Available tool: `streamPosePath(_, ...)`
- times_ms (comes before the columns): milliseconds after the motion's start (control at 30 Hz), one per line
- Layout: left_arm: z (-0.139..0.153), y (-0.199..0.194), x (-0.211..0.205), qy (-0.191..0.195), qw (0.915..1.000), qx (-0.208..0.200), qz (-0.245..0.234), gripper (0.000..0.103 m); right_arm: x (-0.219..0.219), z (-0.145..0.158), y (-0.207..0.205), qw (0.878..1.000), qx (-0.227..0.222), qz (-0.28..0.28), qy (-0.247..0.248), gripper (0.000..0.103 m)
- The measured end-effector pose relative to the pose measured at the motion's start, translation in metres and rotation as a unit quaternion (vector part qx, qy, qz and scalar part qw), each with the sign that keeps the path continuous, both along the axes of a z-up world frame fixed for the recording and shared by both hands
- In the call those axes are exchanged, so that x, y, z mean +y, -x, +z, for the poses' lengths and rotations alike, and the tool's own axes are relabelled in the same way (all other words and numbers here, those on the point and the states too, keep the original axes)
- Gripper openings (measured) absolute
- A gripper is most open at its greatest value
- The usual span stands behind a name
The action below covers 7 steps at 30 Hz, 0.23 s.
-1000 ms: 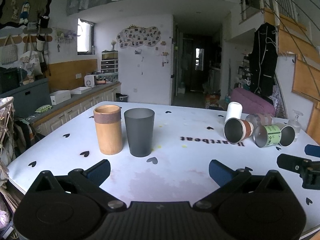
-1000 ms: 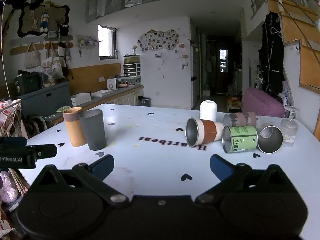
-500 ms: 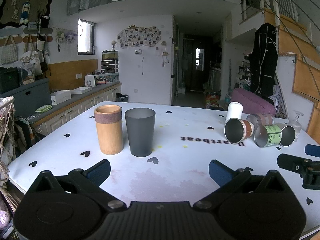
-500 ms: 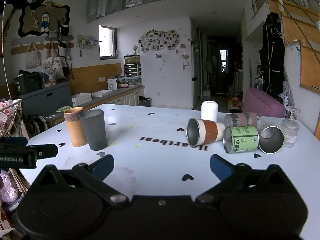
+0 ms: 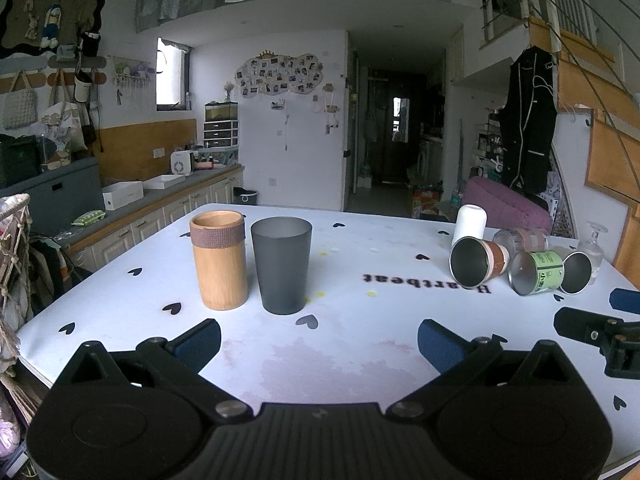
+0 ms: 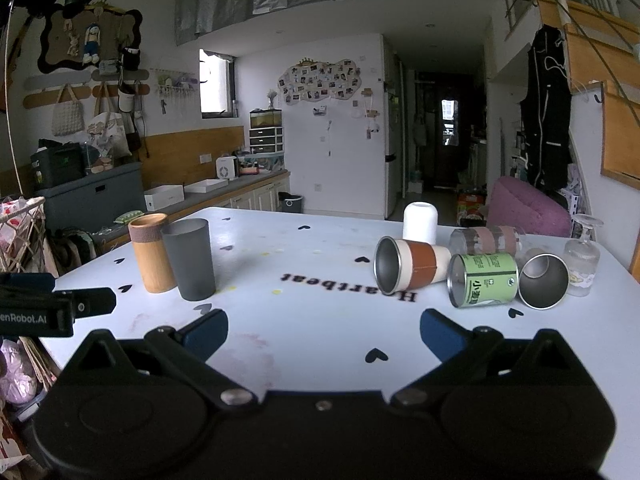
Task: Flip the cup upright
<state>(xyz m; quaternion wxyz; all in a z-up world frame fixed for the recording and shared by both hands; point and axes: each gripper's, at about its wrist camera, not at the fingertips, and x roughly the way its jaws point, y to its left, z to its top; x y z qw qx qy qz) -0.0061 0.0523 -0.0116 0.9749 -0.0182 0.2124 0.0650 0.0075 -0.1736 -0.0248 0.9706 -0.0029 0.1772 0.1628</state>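
Left wrist view: the left tool (image 5: pixel 319 338) hangs low over the near edge of the white counter (image 5: pixel 360 344), its blue-padded fingers (image 5: pixel 198 340) spread wide with nothing between them. Ahead on the left a bamboo cup (image 5: pixel 219 260) and a dark grey tumbler (image 5: pixel 282 265) stand upright, just beside each other. Far to the right lies a cluster of tipped cups: a steel cup with a brown band (image 5: pixel 478 261) on its side, mouth toward the camera, a green-labelled can (image 5: pixel 536 272) beside it, and a plain steel cup (image 5: pixel 576 273) at the end. A white cup (image 5: pixel 470 224) stands mouth-down behind them. The right tool (image 5: pixel 596 330) shows at the right edge.

Right wrist view: the right tool (image 6: pixel 323 330) is likewise open and empty above the counter (image 6: pixel 320 332). The brown-banded steel cup (image 6: pixel 408 265) lies on its side ahead and slightly right, touching the green-labelled can (image 6: pixel 482 279); the plain steel cup (image 6: pixel 543 281) lies just beyond the can. A clear banded glass (image 6: pixel 486 240) lies behind them, and an inverted stemmed glass (image 6: pixel 582 256) stands at the far right. The white cup (image 6: pixel 420 223) sits mouth-down at the back. The bamboo cup (image 6: pixel 153 252) and grey tumbler (image 6: pixel 189 258) stand at left, with the left tool (image 6: pixel 56 308) near them.
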Motion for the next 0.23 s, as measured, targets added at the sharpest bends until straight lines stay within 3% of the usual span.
streamPosePath(233,0.0026,0.0021,0.0051,-0.002,1.0,-0.002,0.006,0.103,0.0002,0.0001,0.0001,1.0,0.0,0.0,0.0,0.103)
